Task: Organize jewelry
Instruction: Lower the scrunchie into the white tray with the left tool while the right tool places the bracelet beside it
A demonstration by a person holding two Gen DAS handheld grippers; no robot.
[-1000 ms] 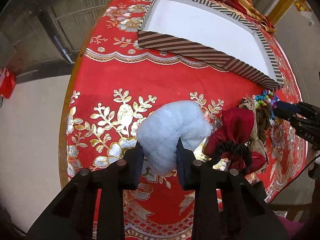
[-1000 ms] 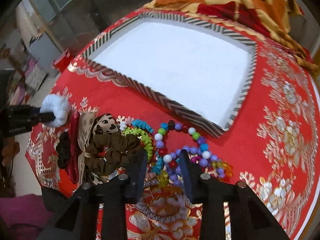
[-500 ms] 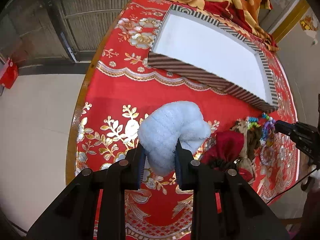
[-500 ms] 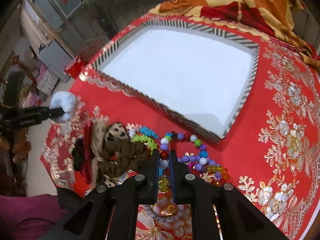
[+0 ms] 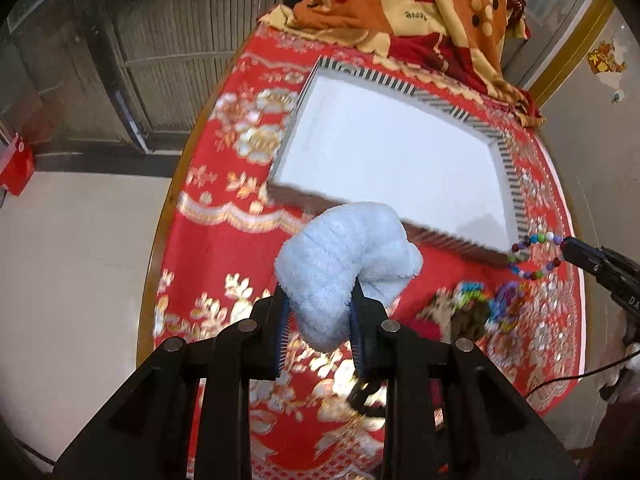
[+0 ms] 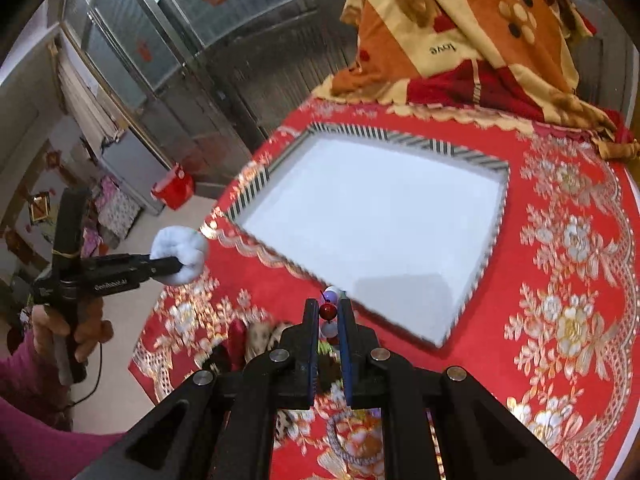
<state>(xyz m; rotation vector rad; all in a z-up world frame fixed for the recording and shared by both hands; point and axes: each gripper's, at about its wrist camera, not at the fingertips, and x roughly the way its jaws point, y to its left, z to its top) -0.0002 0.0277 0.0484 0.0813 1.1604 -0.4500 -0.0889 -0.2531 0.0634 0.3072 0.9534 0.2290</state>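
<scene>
My left gripper is shut on a fluffy pale blue scrunchie and holds it in the air before the near edge of the striped box. The scrunchie also shows in the right wrist view. My right gripper is shut on a colourful bead bracelet, lifted above the cloth near the box's front corner. The bracelet hangs as a loop in the left wrist view. The box's white inside holds nothing.
A heap of hair ties and bead jewelry lies on the red and gold tablecloth below both grippers. A grey cord bracelet lies near the table's front. A folded orange blanket sits behind the box. The table edge drops off at left.
Both grippers have risen and moved toward the box. The right gripper closed on the bead bracelet and lifted it off the pile. The left still holds the scrunchie.
</scene>
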